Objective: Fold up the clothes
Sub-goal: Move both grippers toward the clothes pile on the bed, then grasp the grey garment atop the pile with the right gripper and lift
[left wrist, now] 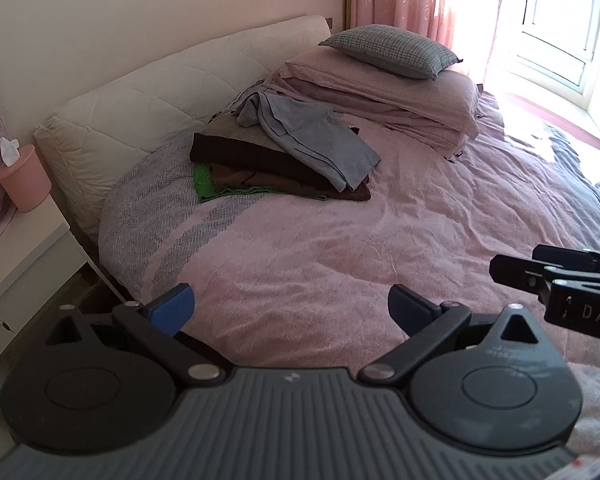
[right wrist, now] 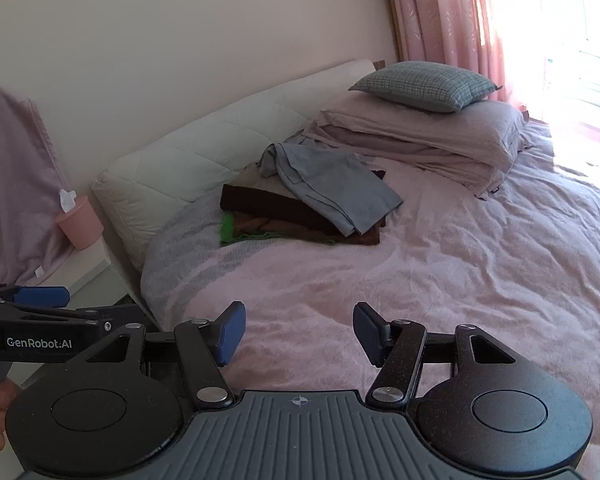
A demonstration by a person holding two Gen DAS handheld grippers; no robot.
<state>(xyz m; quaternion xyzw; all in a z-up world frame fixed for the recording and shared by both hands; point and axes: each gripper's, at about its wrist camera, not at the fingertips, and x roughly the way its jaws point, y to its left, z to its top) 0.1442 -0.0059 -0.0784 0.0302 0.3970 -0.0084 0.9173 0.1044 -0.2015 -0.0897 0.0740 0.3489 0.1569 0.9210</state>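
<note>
Clothes (left wrist: 284, 148) lie in a loose heap near the head of the bed (left wrist: 340, 248), just in front of the white padded headboard (left wrist: 148, 96) and beside the stacked pink pillows (left wrist: 384, 92). A grey garment (left wrist: 320, 140) is draped crumpled on top; beneath it sit dark brown pieces (left wrist: 260, 164) and a green one (left wrist: 204, 184) that pokes out at the near edge.

Both sets of tongs stand wide and empty: the left tongs (left wrist: 292, 310) and the right tongs (right wrist: 298, 334) hang side by side over the bare pink bedspread, well apart from the heap.

By my reading this is the approach, with no garment picked yet and nothing folded. The next move calls for reaching across to the heap and pinching the grey garment at an edge or corner, since it lies uppermost and free. It should then come onto the open bedspread, where there is room to spread it flat before folding. Gripping too deep could drag the brown layers along.
</note>
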